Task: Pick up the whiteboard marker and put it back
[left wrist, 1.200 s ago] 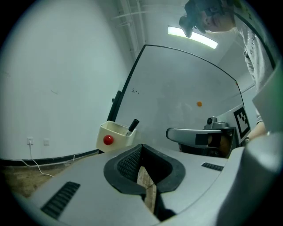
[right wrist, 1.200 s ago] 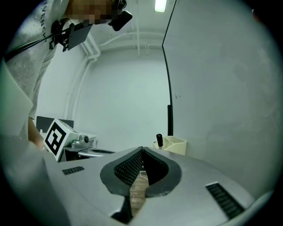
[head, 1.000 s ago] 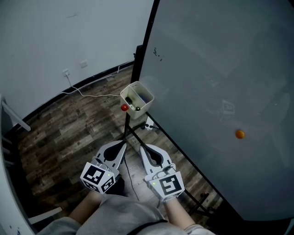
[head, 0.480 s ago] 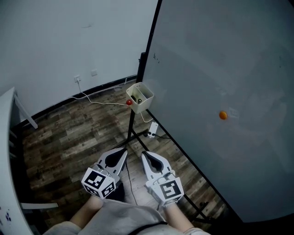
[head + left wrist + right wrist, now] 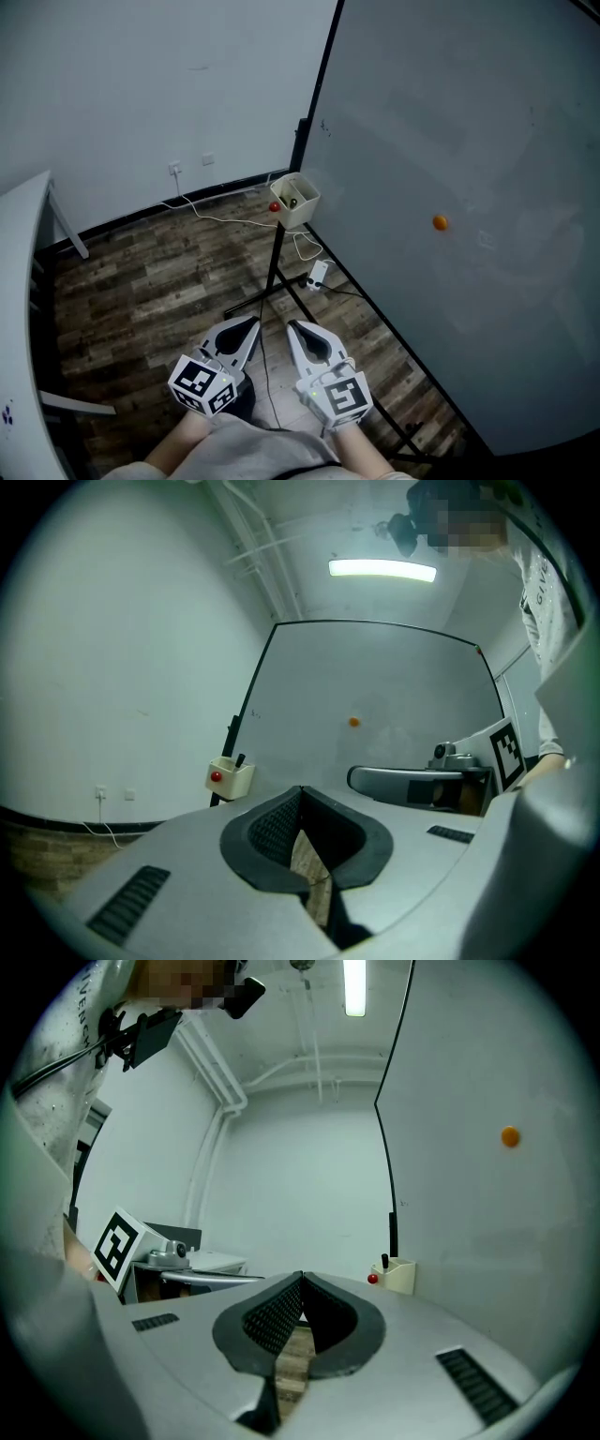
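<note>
Box (image 5: 304, 207), cream, open-topped, mounted on the black frame at the edge of the whiteboard (image 5: 450, 141). Contents: one dark marker (image 5: 239, 759) standing upright, its end poking above the rim; anything else inside is too small to tell. A red knob (image 5: 275, 206) sits on the box's outer face.

Whiteboard: large, grey-white, with one orange magnet (image 5: 440, 222) stuck on it, well apart from the box.

Left gripper (image 5: 246, 326): held level at the bottom of the head view, well apart from the box, jaws pressed together with nothing between them.

Right gripper (image 5: 300, 330): just beside the left one, also level, jaws pressed together with nothing between them.

Floor (image 5: 159, 291): dark wood planks. A white power strip (image 5: 318, 274) lies near the foot of the board, its cable running to the wall socket (image 5: 174, 170).

Table (image 5: 19, 281): white, at the left edge of the head view.
</note>
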Motion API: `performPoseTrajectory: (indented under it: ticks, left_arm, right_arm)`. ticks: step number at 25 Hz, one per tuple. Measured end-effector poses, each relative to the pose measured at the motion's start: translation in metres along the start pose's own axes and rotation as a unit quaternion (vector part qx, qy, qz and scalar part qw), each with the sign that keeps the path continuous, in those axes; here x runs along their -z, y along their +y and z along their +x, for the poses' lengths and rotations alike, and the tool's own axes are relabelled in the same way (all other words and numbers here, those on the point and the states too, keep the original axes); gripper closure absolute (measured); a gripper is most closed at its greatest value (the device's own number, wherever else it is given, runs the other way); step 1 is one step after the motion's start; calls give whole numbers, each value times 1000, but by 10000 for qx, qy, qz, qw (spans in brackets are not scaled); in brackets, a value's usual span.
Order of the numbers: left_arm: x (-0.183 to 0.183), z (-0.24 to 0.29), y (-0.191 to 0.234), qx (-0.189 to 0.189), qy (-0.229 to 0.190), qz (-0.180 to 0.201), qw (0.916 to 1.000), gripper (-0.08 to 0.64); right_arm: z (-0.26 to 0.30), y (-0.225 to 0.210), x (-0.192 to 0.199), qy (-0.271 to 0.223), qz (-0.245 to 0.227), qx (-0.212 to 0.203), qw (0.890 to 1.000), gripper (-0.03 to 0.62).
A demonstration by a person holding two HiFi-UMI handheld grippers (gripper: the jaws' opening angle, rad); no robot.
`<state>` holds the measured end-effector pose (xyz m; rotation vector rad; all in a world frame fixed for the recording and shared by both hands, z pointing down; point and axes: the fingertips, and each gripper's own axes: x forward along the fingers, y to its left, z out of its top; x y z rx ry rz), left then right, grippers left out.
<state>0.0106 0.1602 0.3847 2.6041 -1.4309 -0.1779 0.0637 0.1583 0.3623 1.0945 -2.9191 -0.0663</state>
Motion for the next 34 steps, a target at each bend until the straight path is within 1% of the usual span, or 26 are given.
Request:
performPoseTrajectory:
  ticks: [4,6,11,16,20,23,26,29,34]
  left_arm:
    - [5,-9,-9,29,30,-49,10000,545]
    - [6,-6,-11,145,68,-23,9999,545]
    - [0,-2,-12,421,176,-27,9990,545]
    - [-5,-8,-7,566,305,-38,9979,545]
    - [0,-16,-2,596,419,-160,9972,545]
    - [9,-23,-4,636,494,-269,9964,545]
    - [11,-20,-5,698,484,-320,9959,545]
    - [22,-14,-11,783,555,-395,9946,545]
    - [27,-5,-18,866,566,-394,9939,545]
  right_arm:
    - [-11,8,-3,16,-7,25,10000,574]
    - [-13,7,-4,-11,-28,79,10000,574]
    - [-15,10,-5,69,83,327,9994,574]
    - [-6,21,-10,146,90,346,9993,574]
    - [-5,30,-12,92,123,412,9990,574]
    - [-11,39,-6,254,167,427,9986,574]
    - [-14,36,-3,338,286,507,9977,574]
    - [-18,31,3,363,340,586,9970,574]
    - [-22,25,12,407,489,634,9960,574]
